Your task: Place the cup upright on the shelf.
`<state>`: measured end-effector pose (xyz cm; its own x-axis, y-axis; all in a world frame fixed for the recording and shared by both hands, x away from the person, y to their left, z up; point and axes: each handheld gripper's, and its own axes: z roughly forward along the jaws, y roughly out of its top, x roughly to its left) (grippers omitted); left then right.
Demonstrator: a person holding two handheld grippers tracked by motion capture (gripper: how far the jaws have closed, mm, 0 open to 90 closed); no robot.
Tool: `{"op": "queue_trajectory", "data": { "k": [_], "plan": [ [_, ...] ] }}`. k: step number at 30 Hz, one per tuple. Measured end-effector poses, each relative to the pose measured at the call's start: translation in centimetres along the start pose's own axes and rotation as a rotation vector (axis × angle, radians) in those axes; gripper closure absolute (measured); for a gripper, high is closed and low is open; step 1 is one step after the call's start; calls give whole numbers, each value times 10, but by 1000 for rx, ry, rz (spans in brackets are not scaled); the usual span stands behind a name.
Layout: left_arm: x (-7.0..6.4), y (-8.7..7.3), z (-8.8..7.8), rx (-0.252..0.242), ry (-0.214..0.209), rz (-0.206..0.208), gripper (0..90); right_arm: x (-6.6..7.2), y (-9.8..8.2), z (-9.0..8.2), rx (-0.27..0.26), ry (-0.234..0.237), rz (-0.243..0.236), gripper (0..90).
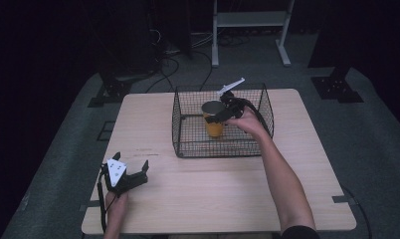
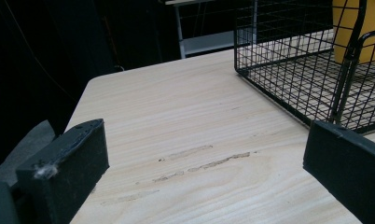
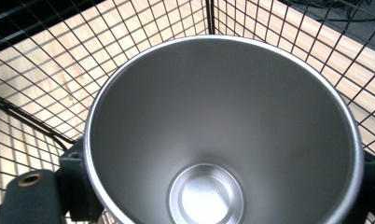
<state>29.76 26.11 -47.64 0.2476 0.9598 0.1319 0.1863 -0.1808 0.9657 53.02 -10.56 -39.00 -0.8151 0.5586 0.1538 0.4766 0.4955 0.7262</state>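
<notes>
At frame center, the right claw [image 1: 222, 115] grips a yellow steel-lined cup [image 1: 214, 119] inside the wire basket [image 1: 188, 144], while the left claw [image 1: 131, 167] rests wide open and empty at lower left on the table [image 1: 213, 189].

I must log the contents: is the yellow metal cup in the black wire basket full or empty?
Empty: the right gripper view looks into the yellow metal cup and shows its bare steel bottom.

Light wood-grain table [image 1: 198, 199], rounded corners, with faint scuff marks [image 2: 206, 161] on its surface near the left front. Grey carpeted floor [image 1: 377, 144] surrounds it. Behind the table: a white metal frame stand [image 1: 250, 20], black cables [image 1: 163, 69] and dark equipment bases [image 1: 337, 88]
</notes>
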Motion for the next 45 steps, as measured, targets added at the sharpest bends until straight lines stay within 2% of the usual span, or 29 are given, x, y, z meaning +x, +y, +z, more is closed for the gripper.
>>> {"op": "queue_trajectory", "data": {
  "k": [2,12,20,22,25,32,36,45],
  "plan": [
    [0,0,0,0,0,0,0,0,-1,2,6,-16,-14,126],
    [0,0,0,-1,0,1,0,2,-4,13,23,-34,-48,125],
    [0,0,0,-1,1,2,0,0,-6,16,12,-41,-52,124],
    [0,0,0,-1,1,1,0,-1,-5,16,11,-41,-40,123],
    [0,0,0,-1,1,1,0,-1,-6,16,2,-63,-46,118],
    [-1,0,0,1,2,3,0,1,-6,17,30,-92,-70,106],
    [-1,0,0,2,2,2,0,2,-7,18,45,-91,-68,82],
    [0,0,1,7,2,2,0,6,-5,15,20,-93,-63,20]
  ]
}}
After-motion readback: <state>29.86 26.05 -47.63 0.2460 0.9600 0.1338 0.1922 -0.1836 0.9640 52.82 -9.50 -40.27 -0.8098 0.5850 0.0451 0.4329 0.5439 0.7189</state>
